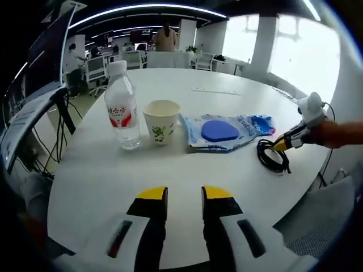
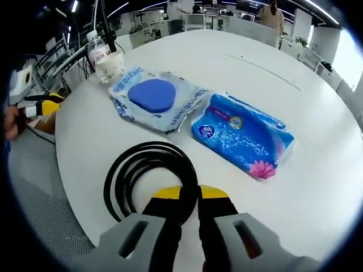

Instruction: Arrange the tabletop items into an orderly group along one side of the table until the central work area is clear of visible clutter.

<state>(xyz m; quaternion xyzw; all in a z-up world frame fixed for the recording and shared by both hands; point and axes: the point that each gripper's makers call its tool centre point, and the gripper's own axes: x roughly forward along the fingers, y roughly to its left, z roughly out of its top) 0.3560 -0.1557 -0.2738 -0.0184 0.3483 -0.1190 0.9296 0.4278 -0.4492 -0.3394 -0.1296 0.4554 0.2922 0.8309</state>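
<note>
- The right gripper (image 2: 189,194), with yellow tips on its fingers, is at the near edge of the round white counter (image 2: 317,187). Its fingers are clenched on the coiled black cable (image 2: 148,177), and one strand passes between them.
- This cable lies just beside the edge. I think that if it is dragged outward, or if the thin strand slips from the fingers, the coil can fall off the counter.
- Just behind the cable lie two soft packs, side by side and close together: a blue plastic tissue pack with a pink flower (image 2: 245,135) and a clear pouch holding a blue oval pad (image 2: 154,97). A wide sweep with the cable could push them out of the row.
- The left gripper (image 1: 184,196) hovers over bare counter, with its fingers released and nothing between them.
- Farther along the same side stand a white paper cup with a green leaf print (image 1: 161,121) and a clear plastic water bottle with a red label (image 1: 122,107), almost touching. The cup looks light and can tip easily.
- In my judgement the group is nearly made, and the middle of the counter is already mostly free.
</note>
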